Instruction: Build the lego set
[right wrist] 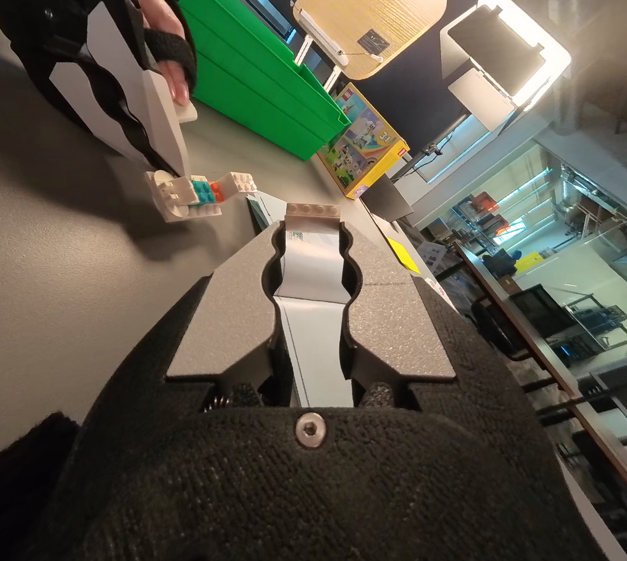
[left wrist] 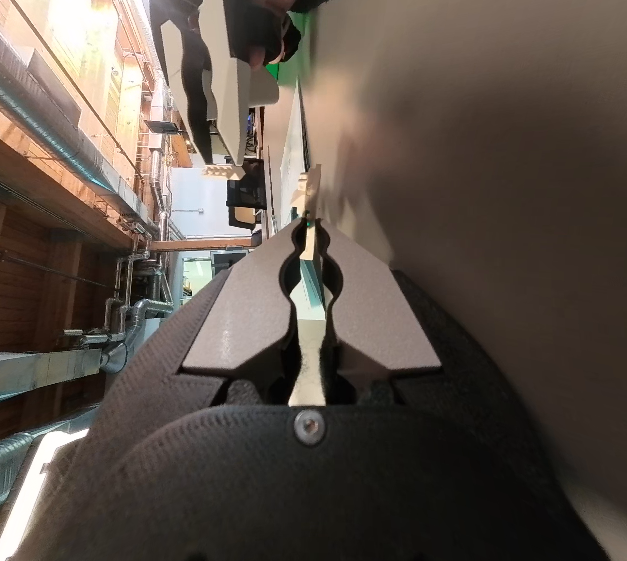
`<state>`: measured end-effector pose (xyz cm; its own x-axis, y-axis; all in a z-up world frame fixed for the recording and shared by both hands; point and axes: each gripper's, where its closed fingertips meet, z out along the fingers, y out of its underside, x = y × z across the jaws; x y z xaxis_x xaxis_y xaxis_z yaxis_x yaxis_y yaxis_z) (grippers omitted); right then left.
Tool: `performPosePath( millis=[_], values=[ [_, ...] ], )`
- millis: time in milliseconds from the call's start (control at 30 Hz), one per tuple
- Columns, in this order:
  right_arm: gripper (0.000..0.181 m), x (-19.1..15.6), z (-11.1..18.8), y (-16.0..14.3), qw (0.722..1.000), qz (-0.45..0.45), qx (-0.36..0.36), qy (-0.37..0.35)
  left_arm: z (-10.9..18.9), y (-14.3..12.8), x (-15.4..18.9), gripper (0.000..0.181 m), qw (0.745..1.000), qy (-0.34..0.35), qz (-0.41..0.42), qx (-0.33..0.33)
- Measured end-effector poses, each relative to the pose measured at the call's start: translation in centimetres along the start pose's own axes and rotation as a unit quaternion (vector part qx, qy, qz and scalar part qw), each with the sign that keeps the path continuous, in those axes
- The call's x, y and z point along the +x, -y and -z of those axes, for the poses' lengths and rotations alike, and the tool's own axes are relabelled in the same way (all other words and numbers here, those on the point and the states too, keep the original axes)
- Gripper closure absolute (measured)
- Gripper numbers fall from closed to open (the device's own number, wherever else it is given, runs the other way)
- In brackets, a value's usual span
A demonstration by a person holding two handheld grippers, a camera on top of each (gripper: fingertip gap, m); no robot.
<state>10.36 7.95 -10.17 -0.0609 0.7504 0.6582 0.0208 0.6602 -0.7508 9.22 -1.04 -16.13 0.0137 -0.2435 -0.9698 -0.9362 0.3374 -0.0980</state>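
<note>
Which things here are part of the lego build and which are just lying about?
In the job:
left gripper, holding the part-built model
right gripper, holding a white plate
booklet beneath them
lego box

Lying about:
green bins
chair
laptop
yellow note

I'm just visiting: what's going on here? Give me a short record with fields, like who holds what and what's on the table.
Left gripper: shut on a partly built model of white, teal and orange bricks
Right gripper: shut on a flat white plate, one row of studs showing
Gap: plate and model apart, not yet joined
Table: grey; model held low over it
Also on table: green bins, the set's box, an open booklet under the right gripper
Hands: a person's hand strapped to the left gripper
</note>
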Motion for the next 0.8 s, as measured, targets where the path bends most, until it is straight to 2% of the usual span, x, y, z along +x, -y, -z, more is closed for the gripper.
performPosePath(
  millis=[533,800],
  values=[
    [0.151,-0.2,0.0,0.0,1.000,0.014,-0.003,-0.001,0.2,0.1,-0.1,0.177,1.000,0.002,-0.004,-0.001],
    [0.151,-0.2,-0.1,-0.1,1.000,0.017,-0.005,0.001,-0.3,-0.9,-0.5,0.178,1.000,0.001,-0.004,0.001]
  ],
)
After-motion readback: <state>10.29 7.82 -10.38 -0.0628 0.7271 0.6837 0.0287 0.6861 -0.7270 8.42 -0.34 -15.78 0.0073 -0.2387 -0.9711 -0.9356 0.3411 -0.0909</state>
